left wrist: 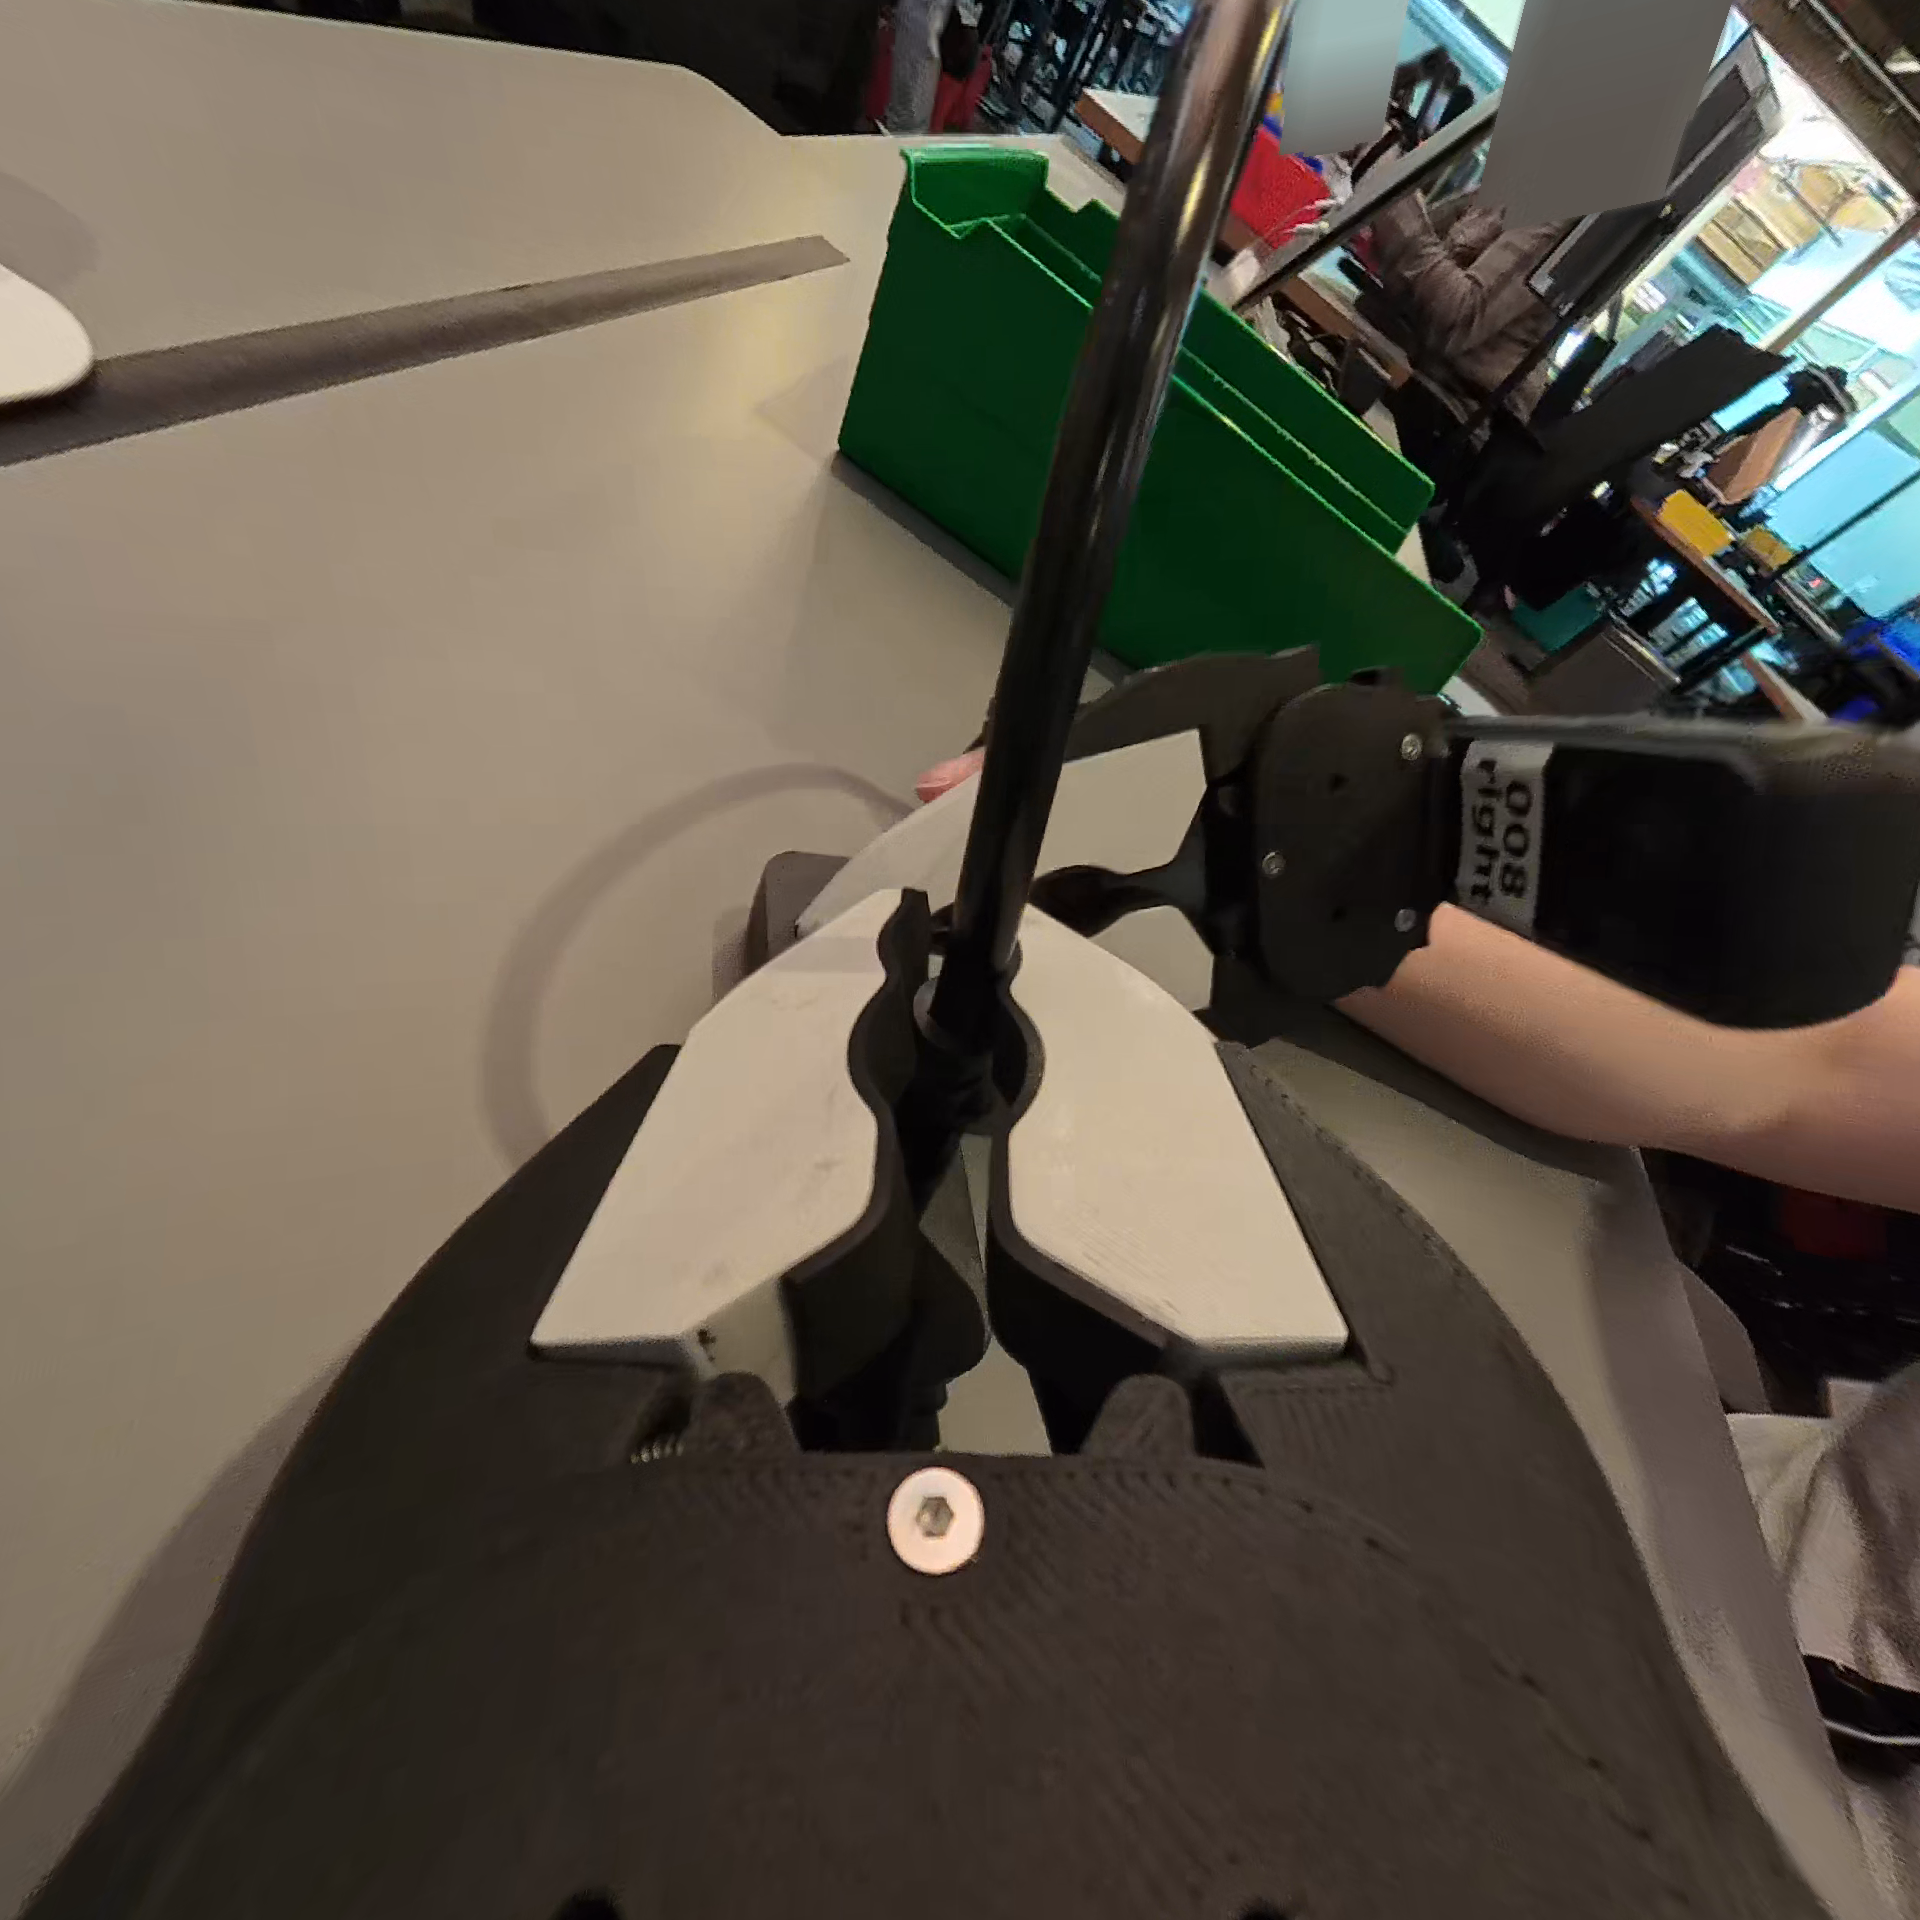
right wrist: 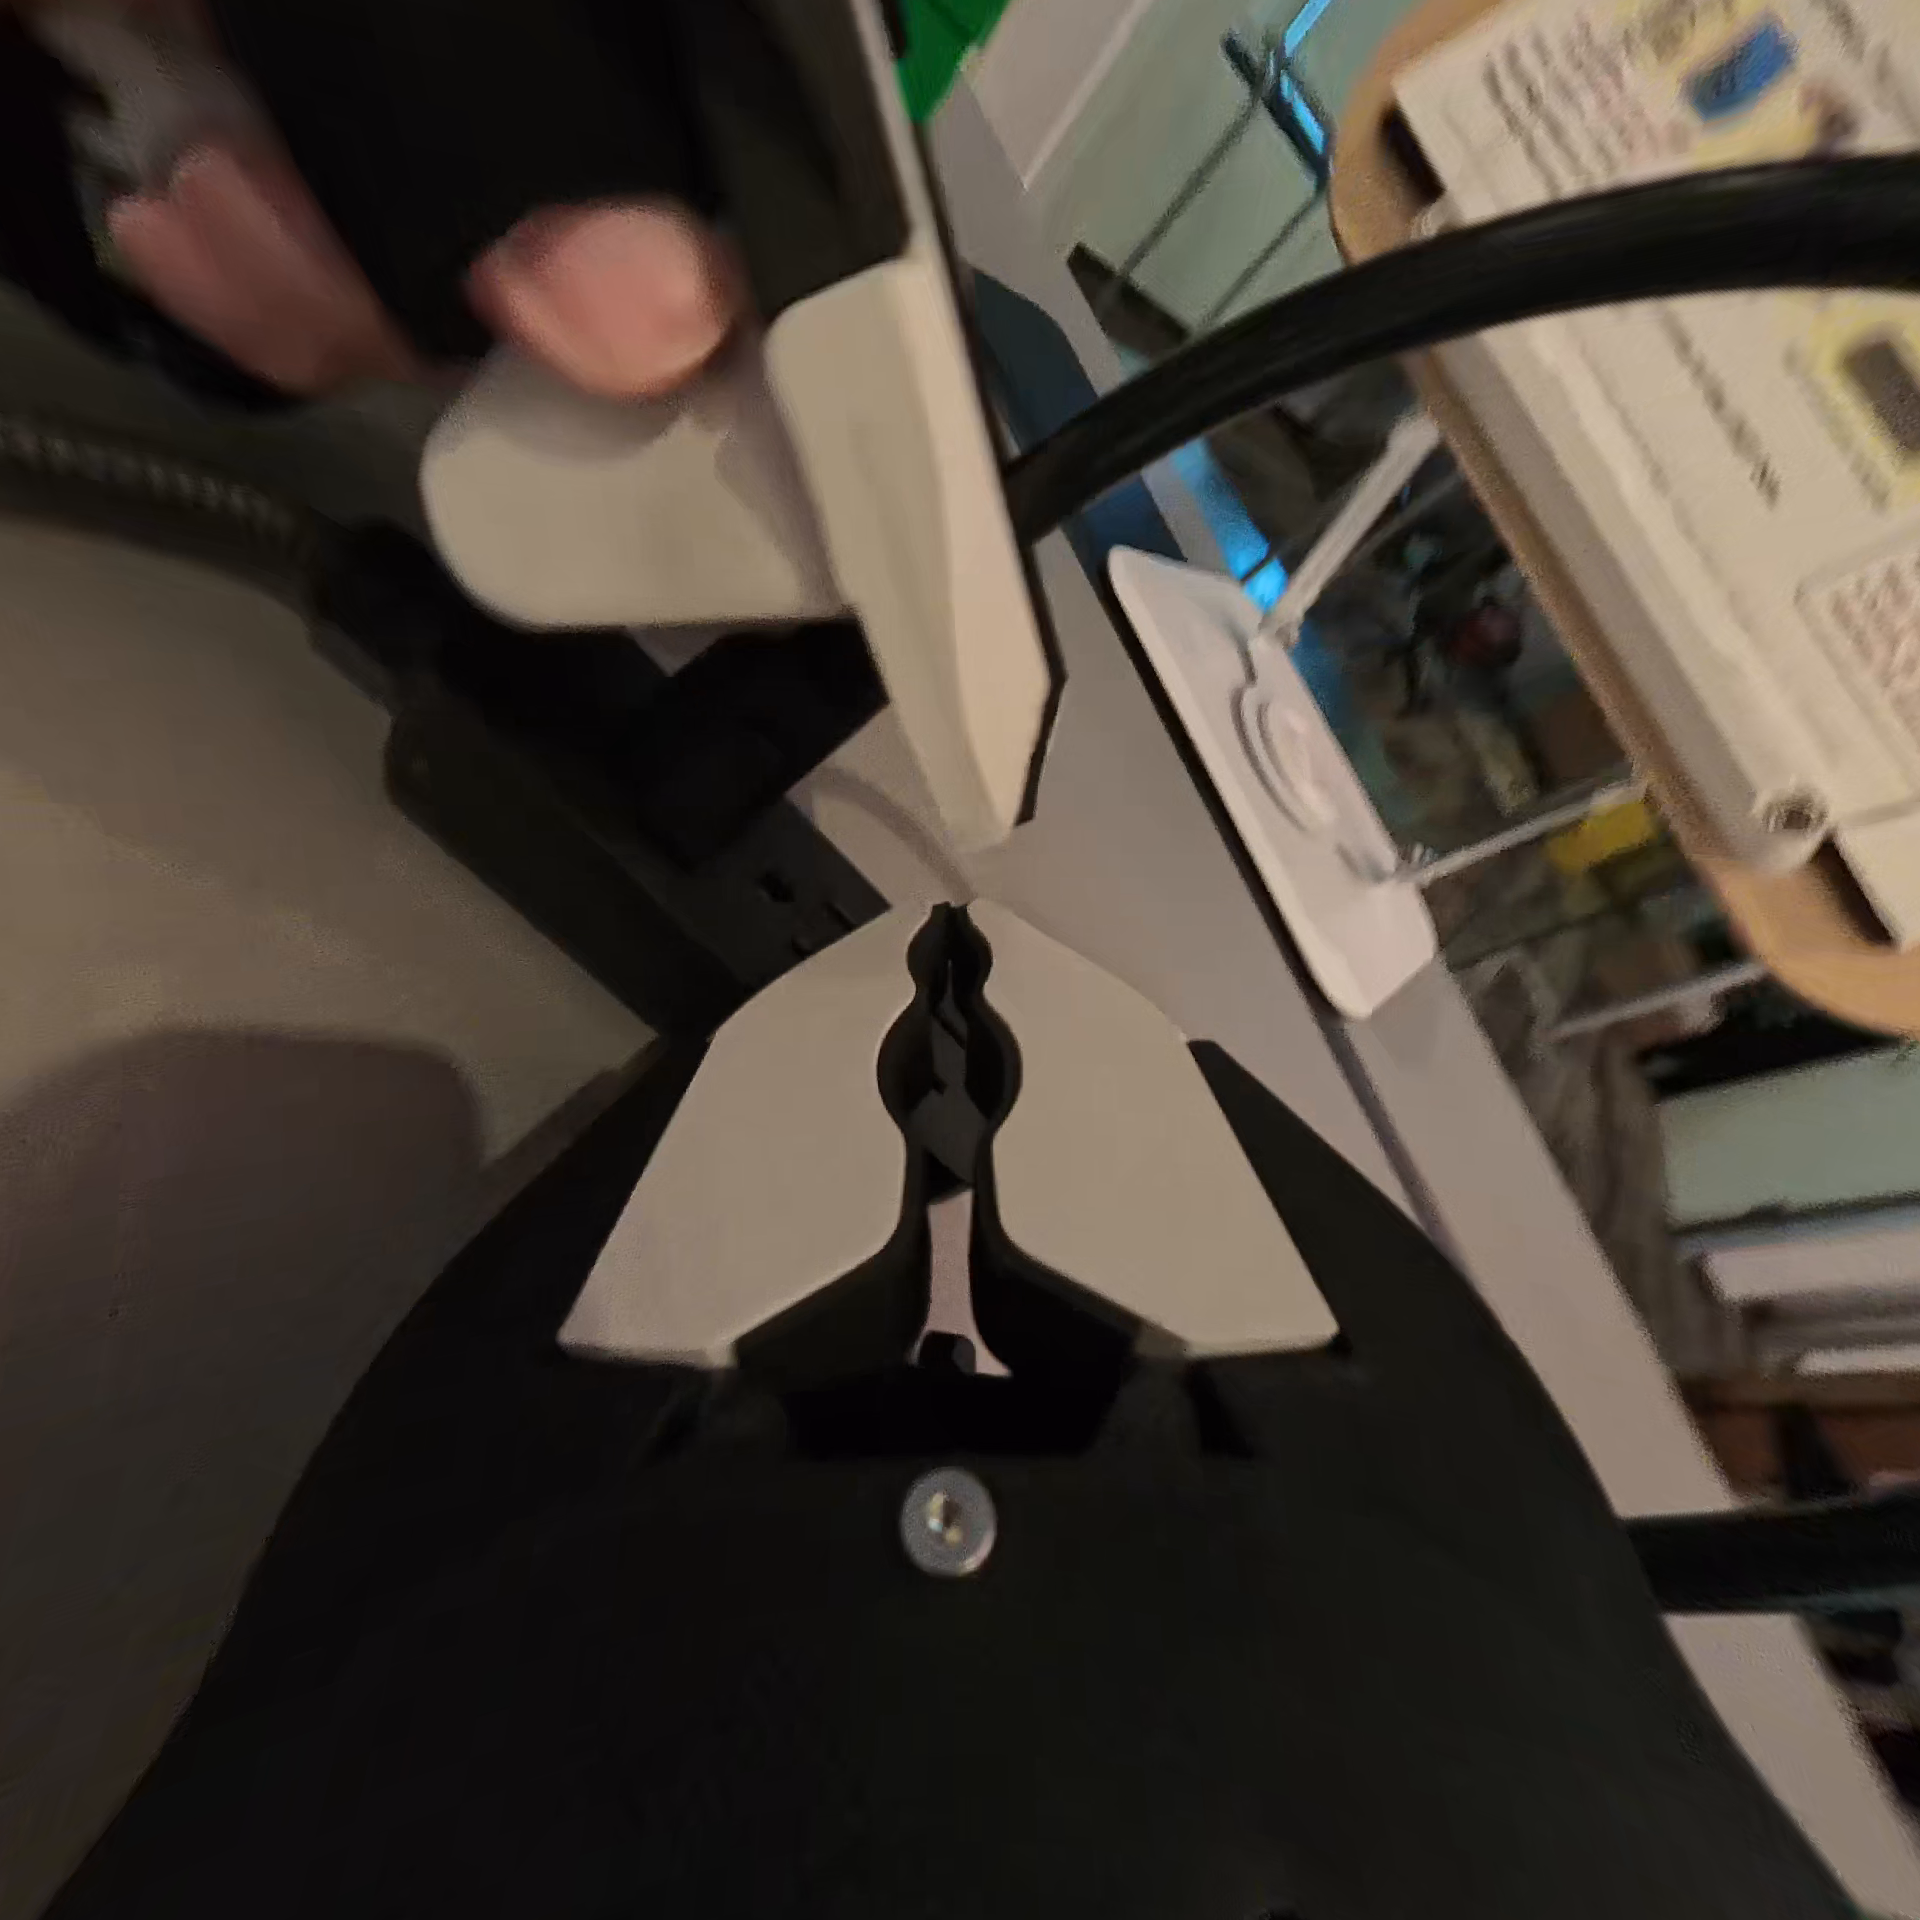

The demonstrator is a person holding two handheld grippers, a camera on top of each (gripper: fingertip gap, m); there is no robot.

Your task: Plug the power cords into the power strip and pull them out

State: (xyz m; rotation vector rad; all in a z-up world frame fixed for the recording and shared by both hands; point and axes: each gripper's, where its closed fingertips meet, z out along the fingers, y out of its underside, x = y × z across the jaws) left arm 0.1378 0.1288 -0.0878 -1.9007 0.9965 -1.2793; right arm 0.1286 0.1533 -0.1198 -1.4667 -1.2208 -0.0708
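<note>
My left gripper (left wrist: 961, 935) is shut on the black plug (left wrist: 951, 1049) of a power cord (left wrist: 1101, 416), which rises out of the top of the view. Just past its tips lies the dark end of the power strip (left wrist: 774, 904). My right gripper (left wrist: 1081, 821) comes in from the right, level with the strip. In the blurred right wrist view the right gripper (right wrist: 951, 920) is shut, with something black between its pads at the end of the black power strip (right wrist: 717, 821). The left gripper (right wrist: 997, 810) stands just above it, and the cord (right wrist: 1351, 301) arcs off to the right.
A green bin (left wrist: 1195, 499) stands on the pale table (left wrist: 416, 727) behind the grippers. A person's forearm (left wrist: 1610, 1060) crosses at the right. A white plate (right wrist: 1278, 790) and a labelled white device (right wrist: 1662, 416) sit beyond the table edge. A white object (left wrist: 31, 343) lies far left. The white object (left wrist: 31, 343) is about 25 centimeters from both grippers' fingertips. Look for it in the right wrist view (right wrist: 1341, 992) too.
</note>
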